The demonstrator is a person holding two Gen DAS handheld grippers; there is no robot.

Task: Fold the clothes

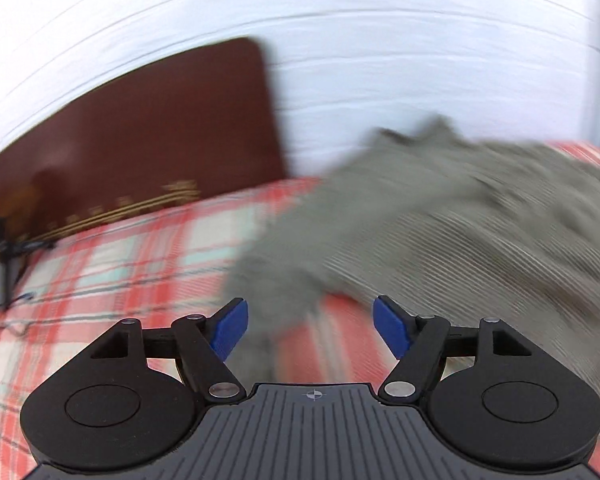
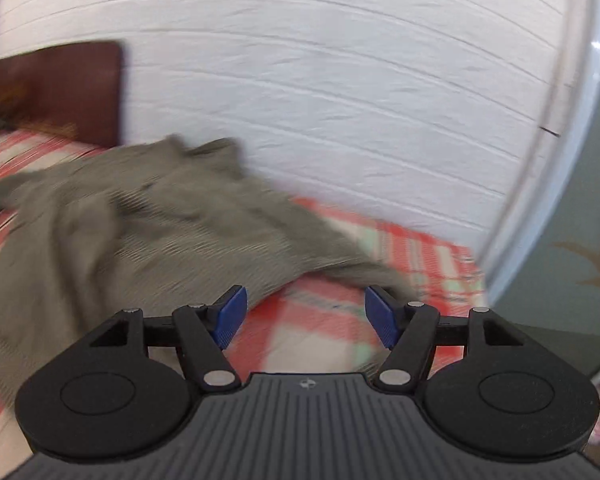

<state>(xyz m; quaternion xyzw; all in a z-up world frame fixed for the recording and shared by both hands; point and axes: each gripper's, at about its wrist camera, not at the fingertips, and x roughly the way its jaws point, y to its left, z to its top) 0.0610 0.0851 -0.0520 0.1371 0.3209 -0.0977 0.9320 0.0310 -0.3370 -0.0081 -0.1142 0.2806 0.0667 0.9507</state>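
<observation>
left claw [image 1: 311,330]: wide, empty | right claw [image 2: 304,322]: wide, empty | grey-green garment [image 1: 440,216]: rumpled on plaid bed sheet [image 1: 132,264], centre-right of left view, blurred | headboard [image 1: 140,136]: upper left

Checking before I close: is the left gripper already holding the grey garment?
No. The left gripper is open, its blue pads wide apart, with only an edge of the garment lying between them on the plaid sheet.
</observation>
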